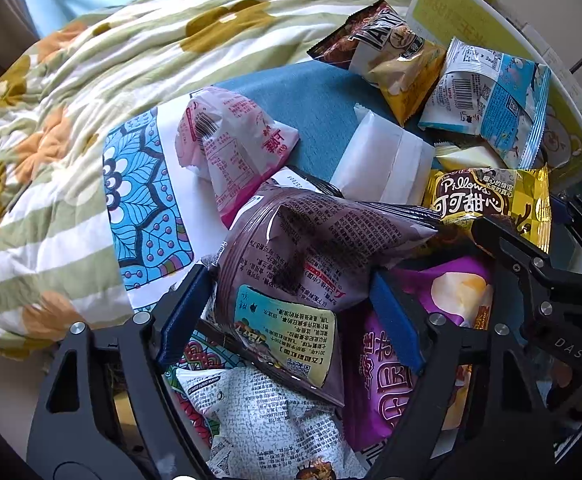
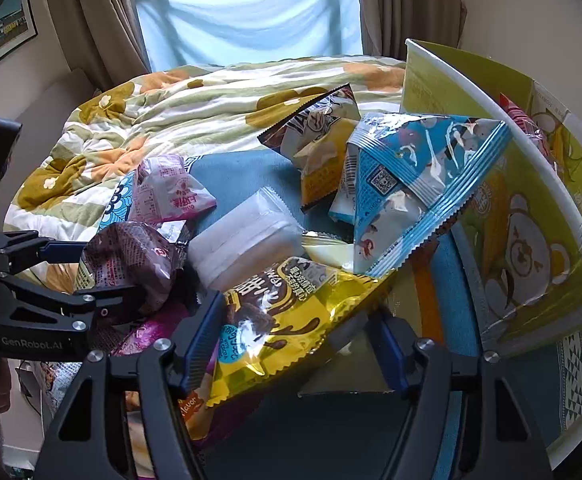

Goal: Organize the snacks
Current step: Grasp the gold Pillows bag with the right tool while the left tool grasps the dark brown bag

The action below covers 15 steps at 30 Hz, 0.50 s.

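Snack packets lie heaped on a blue mat [image 1: 315, 100] on the bed. My left gripper [image 1: 289, 280] points steeply down, its blue pads pressed on both sides of a brown-purple snack bag [image 1: 311, 240]. The right wrist view shows that gripper [image 2: 91, 272] at the left, with the same bag [image 2: 131, 260] between its fingers. My right gripper [image 2: 297, 312] is shut on a yellow cocoa "Pillows" bag [image 2: 283, 312], which sits tilted between its pads. In the left wrist view this gripper [image 1: 527, 220] stands at the right edge, over the yellow bag [image 1: 487, 196].
A yellow-green carton [image 2: 531, 240] with a bear print stands open at the right. Around the held bags lie a blue packet [image 2: 403, 184], a white packet [image 2: 243, 240], a pink packet [image 1: 231, 148], a purple bag [image 1: 383, 380] and a black-and-yellow bag [image 1: 395, 56]. A flowered quilt [image 1: 91, 100] covers the bed behind.
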### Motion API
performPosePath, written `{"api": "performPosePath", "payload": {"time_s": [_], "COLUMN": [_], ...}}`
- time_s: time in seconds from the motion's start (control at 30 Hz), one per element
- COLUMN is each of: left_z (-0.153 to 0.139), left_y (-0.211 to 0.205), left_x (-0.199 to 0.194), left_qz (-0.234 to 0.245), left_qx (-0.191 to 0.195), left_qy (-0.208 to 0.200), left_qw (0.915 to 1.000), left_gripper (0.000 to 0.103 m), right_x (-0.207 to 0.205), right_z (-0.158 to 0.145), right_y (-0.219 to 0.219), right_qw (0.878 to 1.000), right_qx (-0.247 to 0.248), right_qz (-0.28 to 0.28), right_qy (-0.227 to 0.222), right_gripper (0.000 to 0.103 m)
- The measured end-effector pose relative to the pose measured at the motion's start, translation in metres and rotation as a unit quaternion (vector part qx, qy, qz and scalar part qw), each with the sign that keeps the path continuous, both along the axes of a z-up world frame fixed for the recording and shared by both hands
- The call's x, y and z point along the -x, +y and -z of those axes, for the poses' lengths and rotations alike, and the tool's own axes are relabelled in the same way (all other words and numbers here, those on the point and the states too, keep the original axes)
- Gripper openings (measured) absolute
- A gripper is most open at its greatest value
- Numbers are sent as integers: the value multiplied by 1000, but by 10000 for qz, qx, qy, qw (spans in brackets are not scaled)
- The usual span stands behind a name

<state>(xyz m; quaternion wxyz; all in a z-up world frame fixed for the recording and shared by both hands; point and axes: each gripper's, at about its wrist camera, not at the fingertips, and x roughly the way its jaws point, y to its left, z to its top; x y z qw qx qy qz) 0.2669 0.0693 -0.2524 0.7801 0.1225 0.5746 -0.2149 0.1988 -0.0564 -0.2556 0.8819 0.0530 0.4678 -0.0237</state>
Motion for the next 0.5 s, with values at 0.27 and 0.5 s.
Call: {"api": "performPosePath", "payload": {"time_s": [0.27, 0.5], "left_z": [-21, -43], "left_y": [3, 5], "left_x": [6, 15], "left_qz": [-119, -227], "left_qx": [89, 170], "left_qy": [-175, -362], "left_qw": [9997, 9989], "left_gripper": [75, 73], "right_x": [8, 15], "right_z": [-7, -23], "right_y": [1, 2], "right_qw": [9999, 9995], "right_qx": [-101, -149], "right_qz": [-38, -131], "right_qy": [-63, -225], "right_gripper": [59, 59]}}
